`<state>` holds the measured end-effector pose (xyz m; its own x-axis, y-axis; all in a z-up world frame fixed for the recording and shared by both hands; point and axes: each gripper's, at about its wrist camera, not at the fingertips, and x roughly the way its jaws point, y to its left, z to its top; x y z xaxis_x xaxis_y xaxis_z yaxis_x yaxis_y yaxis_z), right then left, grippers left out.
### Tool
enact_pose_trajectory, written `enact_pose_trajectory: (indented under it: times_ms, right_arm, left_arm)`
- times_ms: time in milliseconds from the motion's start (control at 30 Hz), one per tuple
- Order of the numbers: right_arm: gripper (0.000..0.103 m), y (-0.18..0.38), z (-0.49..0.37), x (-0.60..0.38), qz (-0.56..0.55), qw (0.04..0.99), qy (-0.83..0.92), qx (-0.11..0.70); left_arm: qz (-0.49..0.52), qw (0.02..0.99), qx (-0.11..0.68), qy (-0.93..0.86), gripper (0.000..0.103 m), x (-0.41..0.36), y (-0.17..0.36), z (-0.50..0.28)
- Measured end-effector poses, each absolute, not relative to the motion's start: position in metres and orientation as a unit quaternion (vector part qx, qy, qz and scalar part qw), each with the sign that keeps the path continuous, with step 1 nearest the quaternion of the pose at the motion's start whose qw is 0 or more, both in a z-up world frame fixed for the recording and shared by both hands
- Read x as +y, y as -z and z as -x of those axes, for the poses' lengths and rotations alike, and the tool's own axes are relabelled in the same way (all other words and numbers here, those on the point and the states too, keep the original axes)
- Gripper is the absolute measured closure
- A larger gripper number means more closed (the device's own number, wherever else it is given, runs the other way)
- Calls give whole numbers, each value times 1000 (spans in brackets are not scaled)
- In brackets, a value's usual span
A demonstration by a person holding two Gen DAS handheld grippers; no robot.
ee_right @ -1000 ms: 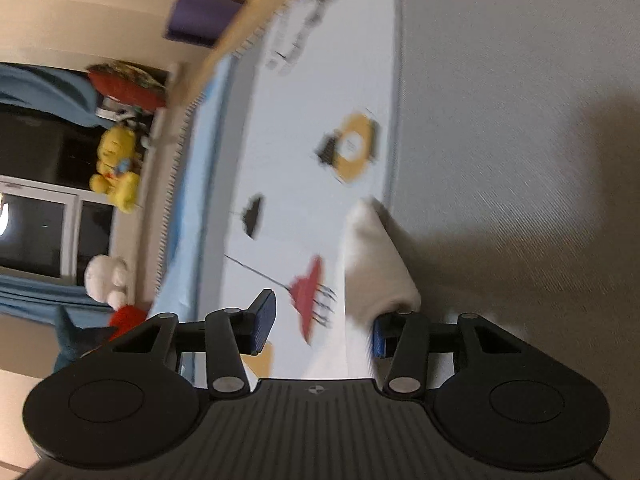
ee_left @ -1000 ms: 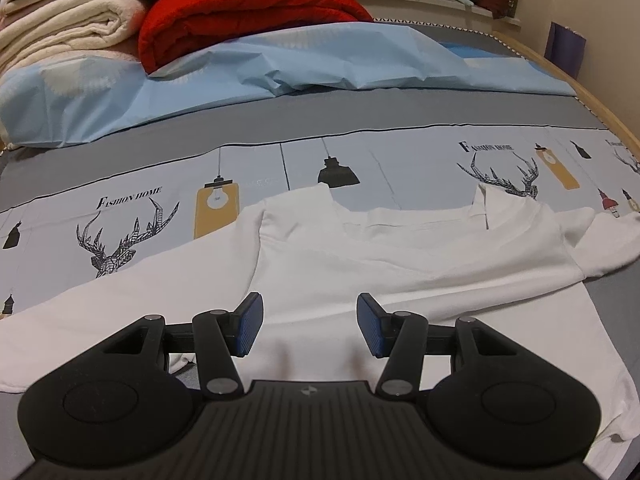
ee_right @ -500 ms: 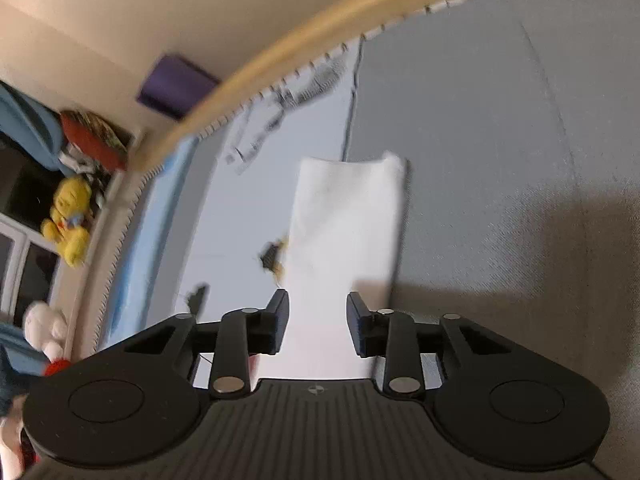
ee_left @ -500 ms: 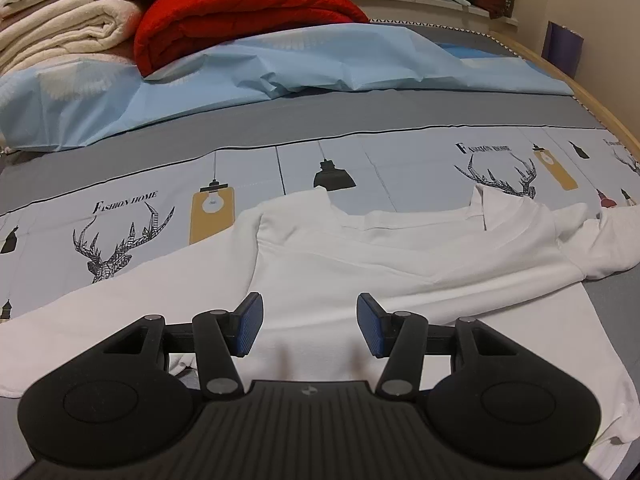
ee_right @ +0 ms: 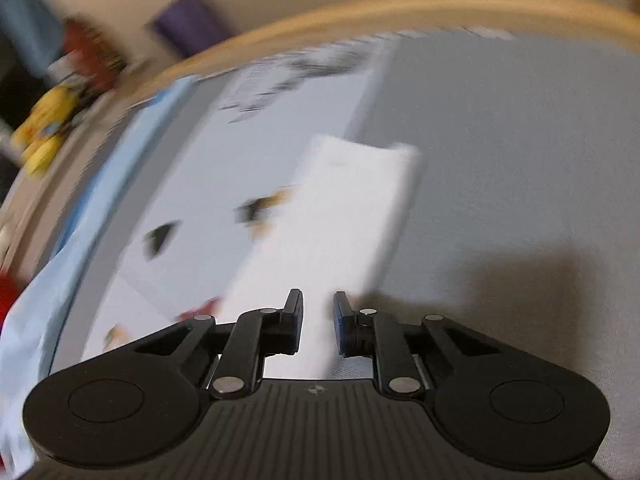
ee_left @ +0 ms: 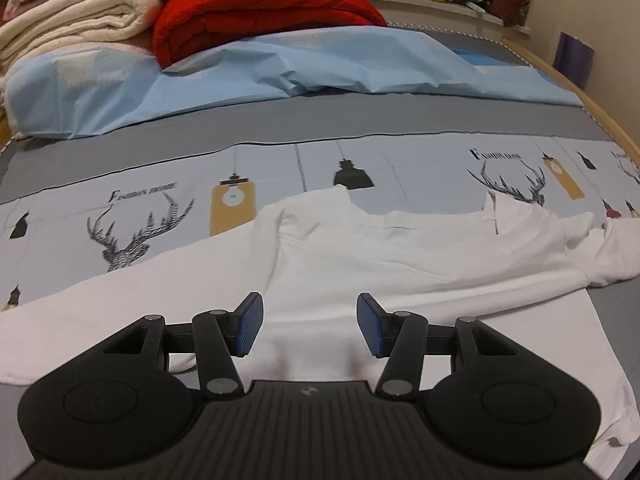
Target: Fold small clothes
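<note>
A white long-sleeved shirt (ee_left: pixel 400 264) lies spread on the bed, collar towards the pillows, its left sleeve stretching out to the left. My left gripper (ee_left: pixel 310 326) is open and empty, hovering over the shirt's lower body. In the blurred right wrist view the shirt's right sleeve (ee_right: pixel 344 216) lies flat and straight, pointing towards the bed's edge. My right gripper (ee_right: pixel 318 322) sits over the near part of that sleeve with its jaws narrowed to a small gap; the sleeve shows between them.
The printed bedsheet (ee_left: pixel 168 208) has deer and lamp pictures and a grey band. A light blue cover (ee_left: pixel 280 60), a red blanket (ee_left: pixel 260 12) and cream blankets (ee_left: pixel 68 28) lie at the head. A wooden bed rim (ee_right: pixel 400 8) curves along the right side.
My right gripper has swung round to line up along the sleeve and its jaws have narrowed. My left gripper has barely moved.
</note>
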<state>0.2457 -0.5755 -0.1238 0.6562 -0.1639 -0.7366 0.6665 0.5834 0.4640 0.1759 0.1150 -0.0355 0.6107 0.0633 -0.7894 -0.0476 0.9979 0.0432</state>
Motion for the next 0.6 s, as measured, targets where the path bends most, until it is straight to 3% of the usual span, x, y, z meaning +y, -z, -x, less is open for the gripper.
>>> enact_pose_trajectory:
  times_ms: [67, 133, 267, 433, 600]
  right_arm:
    - [81, 98, -247, -548, -343, 856, 201, 331]
    - [70, 74, -245, -515, -297, 880, 148, 341]
    - [69, 39, -223, -448, -226, 892, 32, 391]
    - [67, 56, -168, -372, -135, 847, -98, 505]
    - [66, 99, -125, -342, -59, 789, -119, 600]
  left_arm:
    - [-5, 900, 435, -39, 46, 122, 33, -169]
    - [2, 903, 428, -45, 46, 131, 28, -157]
    - [27, 896, 441, -39, 46, 146, 23, -125]
    - [62, 856, 513, -9, 46, 155, 43, -72]
    - [110, 791, 602, 2, 46, 158, 86, -16]
